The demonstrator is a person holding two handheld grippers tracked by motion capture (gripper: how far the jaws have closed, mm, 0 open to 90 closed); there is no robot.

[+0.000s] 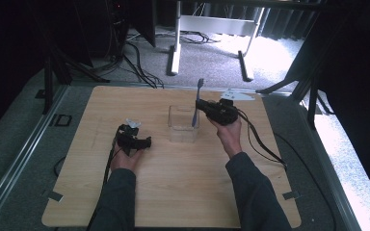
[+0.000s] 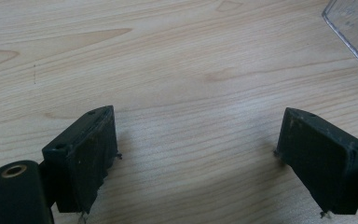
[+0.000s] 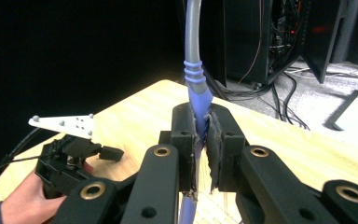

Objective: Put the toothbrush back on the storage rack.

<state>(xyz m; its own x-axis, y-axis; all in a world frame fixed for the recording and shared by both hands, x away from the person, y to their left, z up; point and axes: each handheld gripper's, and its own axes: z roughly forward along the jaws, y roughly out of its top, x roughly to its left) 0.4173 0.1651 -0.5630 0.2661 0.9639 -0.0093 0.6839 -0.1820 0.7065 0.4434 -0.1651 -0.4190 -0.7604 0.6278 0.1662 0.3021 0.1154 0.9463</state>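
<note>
A blue and grey toothbrush (image 1: 200,87) stands nearly upright, its lower end dipping into a clear plastic container (image 1: 176,130) at the middle of the wooden table (image 1: 183,192). My right gripper (image 1: 198,105) is shut on the toothbrush's handle (image 3: 195,70), and both pads press the blue part in the right gripper view (image 3: 204,140). My left gripper (image 1: 136,136) rests on the table left of the container. Its jaws stand wide open over bare wood in the left gripper view (image 2: 193,158), with a corner of the container (image 2: 354,28) at the upper right.
Each gripper trails a black cable off the near table edge (image 1: 265,149). Behind the table are a white desk frame (image 1: 212,24), loose cables (image 1: 139,67) on the carpet and dark equipment racks. A metal rail (image 1: 19,159) runs along the left.
</note>
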